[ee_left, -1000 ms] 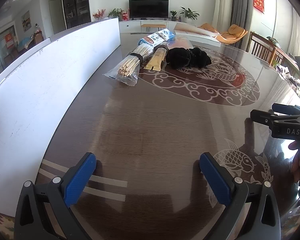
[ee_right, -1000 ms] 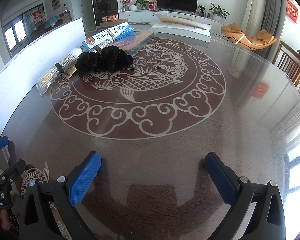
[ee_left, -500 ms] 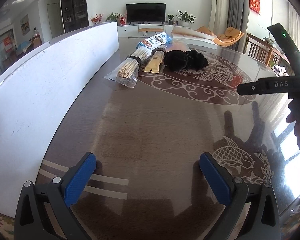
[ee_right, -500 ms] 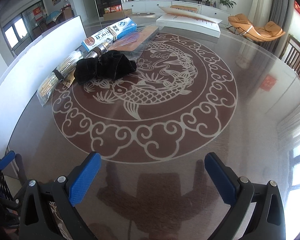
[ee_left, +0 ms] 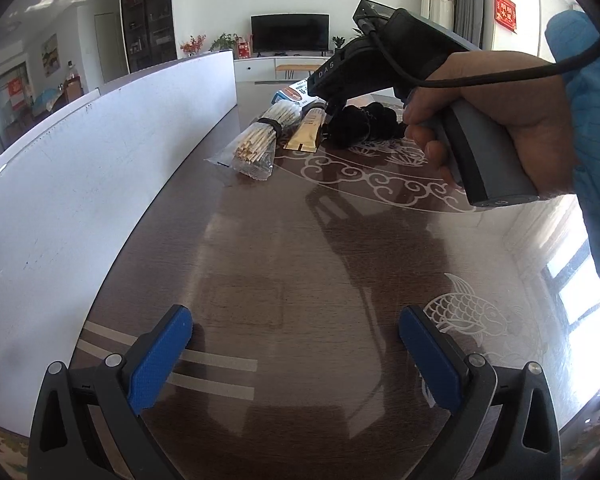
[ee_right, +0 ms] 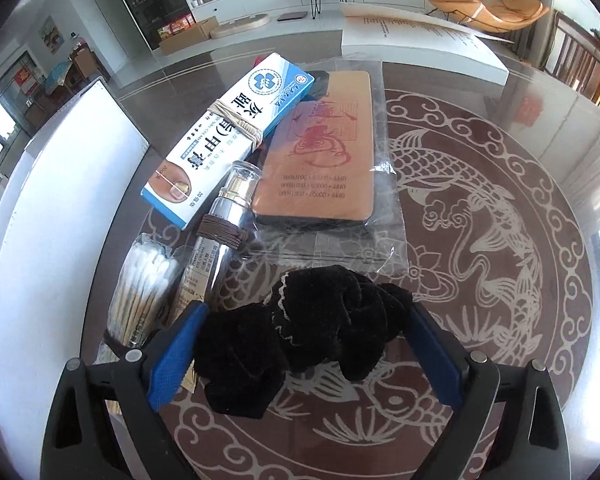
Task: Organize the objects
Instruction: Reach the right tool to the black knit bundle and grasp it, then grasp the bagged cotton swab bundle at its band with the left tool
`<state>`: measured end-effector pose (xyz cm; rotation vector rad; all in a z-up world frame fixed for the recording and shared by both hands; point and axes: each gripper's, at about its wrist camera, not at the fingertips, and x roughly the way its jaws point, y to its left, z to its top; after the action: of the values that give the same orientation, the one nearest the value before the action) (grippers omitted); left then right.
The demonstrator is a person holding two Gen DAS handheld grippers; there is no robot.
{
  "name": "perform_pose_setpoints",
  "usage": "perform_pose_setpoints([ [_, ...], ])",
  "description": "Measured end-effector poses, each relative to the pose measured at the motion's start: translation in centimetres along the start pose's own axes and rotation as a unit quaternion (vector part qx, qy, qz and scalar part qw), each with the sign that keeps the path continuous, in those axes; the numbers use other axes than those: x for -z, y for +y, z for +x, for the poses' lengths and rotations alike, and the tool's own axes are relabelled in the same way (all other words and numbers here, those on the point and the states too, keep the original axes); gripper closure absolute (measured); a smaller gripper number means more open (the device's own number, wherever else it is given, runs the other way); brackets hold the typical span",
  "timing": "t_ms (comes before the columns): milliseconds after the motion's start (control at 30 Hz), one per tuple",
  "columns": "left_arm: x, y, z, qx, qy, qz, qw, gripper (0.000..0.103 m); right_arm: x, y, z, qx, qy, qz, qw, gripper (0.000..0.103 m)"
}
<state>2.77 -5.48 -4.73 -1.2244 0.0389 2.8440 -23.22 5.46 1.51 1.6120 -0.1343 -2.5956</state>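
A crumpled black velvet cloth (ee_right: pixel 312 312) lies on the dark patterned table (ee_right: pixel 480 320), between the blue pads of my right gripper (ee_right: pixel 304 344). Its jaws are closing around the cloth, and the pads stand right at its sides. Just beyond lie a bundle of cotton swabs (ee_right: pixel 140 292), a silver tube (ee_right: pixel 228 208), a blue-and-white box (ee_right: pixel 228 136) and an orange block in clear plastic (ee_right: pixel 324 152). In the left wrist view a hand (ee_left: pixel 500 112) holds that gripper over the black cloth (ee_left: pixel 364 124). My left gripper (ee_left: pixel 296 344) is open above bare table, nothing between its fingers.
A tall white board (ee_left: pixel 80 168) runs along the table's left side. A gold packet (ee_left: pixel 306 132) lies beside the swab bundle (ee_left: pixel 260 140). A white open booklet (ee_right: pixel 420 48) rests at the far edge. Wooden chairs (ee_right: pixel 580 64) stand at the right.
My right gripper has travelled across the table to the pile and now straddles the black cloth, its jaws narrower than before. The left gripper has stayed where it was.
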Motion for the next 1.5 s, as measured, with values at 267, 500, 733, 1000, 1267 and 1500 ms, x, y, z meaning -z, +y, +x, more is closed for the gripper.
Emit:
perform_pose_setpoints([
  [267, -0.1, 0.1, 0.3, 0.002, -0.002, 0.0, 1.0, 0.0, 4.3, -0.9, -2.5, -0.037, -0.045, -0.091, 0.994, 0.051],
  [500, -0.1, 0.0, 0.4, 0.001, -0.003, 0.0, 1.0, 0.0, 10.7, -6.0, -6.5, -0.05, -0.071, -0.179, 0.98, 0.051],
  [733, 0.0, 0.0, 0.4, 0.001, -0.003, 0.0, 1.0, 0.0, 13.5, -12.2, -9.5, -0.039, -0.076, -0.153, 0.985, 0.033],
  [1000, -0.1, 0.0, 0.4, 0.001, -0.005, 0.0, 1.0, 0.0, 14.8, -13.4, -10.3, -0.032, -0.076, -0.127, 0.988, 0.01],
  [1267, -5.2, 0.6, 0.4, -0.007, -0.011, 0.003, 0.9999, 0.0, 16.4, -13.6, -9.5, -0.047, -0.083, -0.125, 0.987, 0.01],
  [1500, -16.1, 3.3, 7.6, 0.016, 0.019, -0.036, 0.999, 0.012, 16.5, -13.1, -9.2, -0.042, -0.081, -0.131, 0.987, 0.006],
])
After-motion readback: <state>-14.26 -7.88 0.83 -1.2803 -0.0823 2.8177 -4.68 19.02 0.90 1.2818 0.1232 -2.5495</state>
